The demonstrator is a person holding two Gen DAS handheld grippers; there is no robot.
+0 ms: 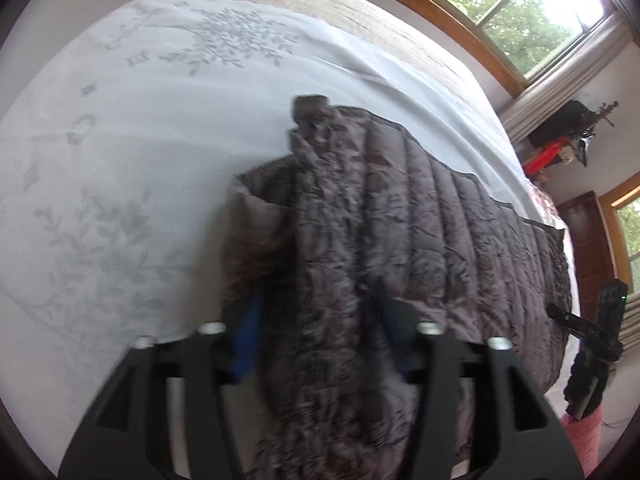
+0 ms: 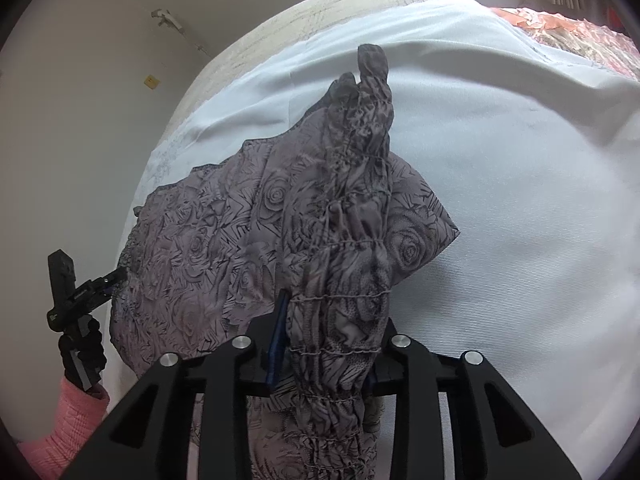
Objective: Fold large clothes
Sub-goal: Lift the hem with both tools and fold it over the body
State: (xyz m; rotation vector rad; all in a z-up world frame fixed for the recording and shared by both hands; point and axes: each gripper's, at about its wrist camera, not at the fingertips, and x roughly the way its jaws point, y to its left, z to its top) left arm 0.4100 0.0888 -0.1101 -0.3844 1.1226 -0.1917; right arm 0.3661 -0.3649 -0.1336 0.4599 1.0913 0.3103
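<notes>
1. The garment, a large grey quilted piece with a rose print, lies on the white bed sheet. Its long axis runs between the two tongs, parallel to the near edge of the bed.

2. The garment hangs from both tongs at once: each end sits in one of them, so neither arm is nearer. Its body stretches away from each tongs toward the far side of the bed and sideways toward the other tongs.

3. The left tongs are closed on a thick bunch of the garment; cloth fills the gap between the blue-padded fingers and spills over them. The picture is blurred here, so how deep the grip goes cannot be told.

4. The right tongs are closed on a gathered, shirred strip of the same garment, which rises upright between the fingers and ends in a loose tip pointing at the far edge of the bed.

5. In the right wrist view, the left tongs show at the left end of the cloth, pinching its edge.

6. Judgement: the coming move likely carries both held ends together across the bed, so keeping the two tongs level along that long axis matters most.
</notes>
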